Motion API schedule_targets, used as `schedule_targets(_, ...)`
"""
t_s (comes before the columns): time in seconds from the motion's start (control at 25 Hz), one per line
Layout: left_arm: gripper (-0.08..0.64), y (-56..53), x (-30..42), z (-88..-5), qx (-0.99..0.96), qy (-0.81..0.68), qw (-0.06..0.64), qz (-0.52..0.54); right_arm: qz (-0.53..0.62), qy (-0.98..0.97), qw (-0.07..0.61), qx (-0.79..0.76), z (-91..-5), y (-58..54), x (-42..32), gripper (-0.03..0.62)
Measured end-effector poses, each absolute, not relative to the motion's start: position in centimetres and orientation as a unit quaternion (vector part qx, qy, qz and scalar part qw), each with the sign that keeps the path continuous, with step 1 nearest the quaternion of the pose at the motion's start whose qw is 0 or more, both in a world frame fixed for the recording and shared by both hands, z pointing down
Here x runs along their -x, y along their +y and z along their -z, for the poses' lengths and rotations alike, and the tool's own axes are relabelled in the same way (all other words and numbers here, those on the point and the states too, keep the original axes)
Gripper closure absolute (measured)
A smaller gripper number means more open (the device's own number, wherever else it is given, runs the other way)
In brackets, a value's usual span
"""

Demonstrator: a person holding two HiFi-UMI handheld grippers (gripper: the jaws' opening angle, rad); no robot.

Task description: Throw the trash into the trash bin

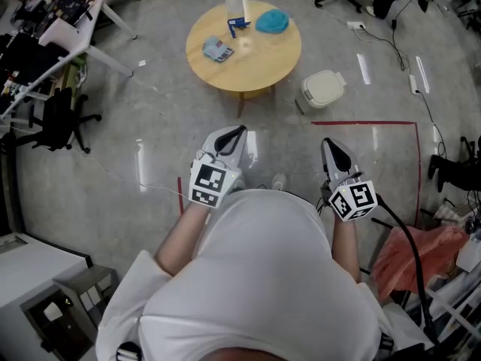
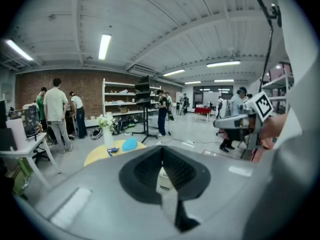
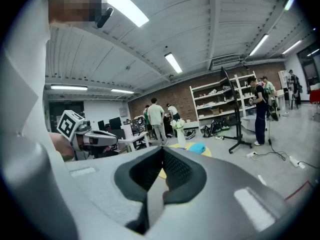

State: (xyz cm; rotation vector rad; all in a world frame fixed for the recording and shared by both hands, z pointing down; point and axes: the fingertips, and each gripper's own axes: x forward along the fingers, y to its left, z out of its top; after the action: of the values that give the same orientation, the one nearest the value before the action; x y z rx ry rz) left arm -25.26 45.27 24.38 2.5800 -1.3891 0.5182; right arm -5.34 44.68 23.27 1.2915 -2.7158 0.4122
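My left claw (image 1: 237,131), white plastic with black ribbed pads, is pinched fully together with nothing in it. Its marker cube (image 1: 208,184) shows black-and-white square patterns. It hangs low over the grey concrete floor (image 1: 150,119), well short of the trash.

Ahead stands one round pale-wood surface (image 1: 259,70). Three loose pieces lie on it, all apart from one another. The flat blue-grey packet (image 1: 218,50) has print too small for me to read, the small dark-blue piece (image 1: 238,25) is angular, and the crumpled turquoise lump (image 1: 271,22) looks soft. One pale vase of white flowers (image 1: 234,2) stands upright at the far edge.

Just right of the surface, on the floor, sits one cream rounded-square plastic bin (image 1: 324,89) with its lid down. A red tape line (image 1: 364,122) runs along the floor nearer to me than the bin.

My right claw (image 1: 331,144), the same white-and-black build with its own patterned cube (image 1: 355,200), is also closed tight and empty.
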Motion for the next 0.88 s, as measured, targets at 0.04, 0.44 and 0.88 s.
schedule_targets(0.04,0.555,45.3,25.1,-24.4,-0.864,-0.465,0.083,-0.174,-0.135,-0.894,0.054,-0.424,-23.3,44.7,5.2,0.594)
schedule_targets(0.44,0.555,45.3,21.4,-23.8,-0.879,-0.444,0.079,-0.152,-0.135,-0.901,0.056,-0.408,-23.8,43.3,3.2,0.592)
schedule_targets(0.88,0.555,44.2,19.0,-25.1,-0.854,-0.483,0.088,-0.172,-0.142,-0.915,0.067,-0.372,-25.1,41.7,0.1,0.592)
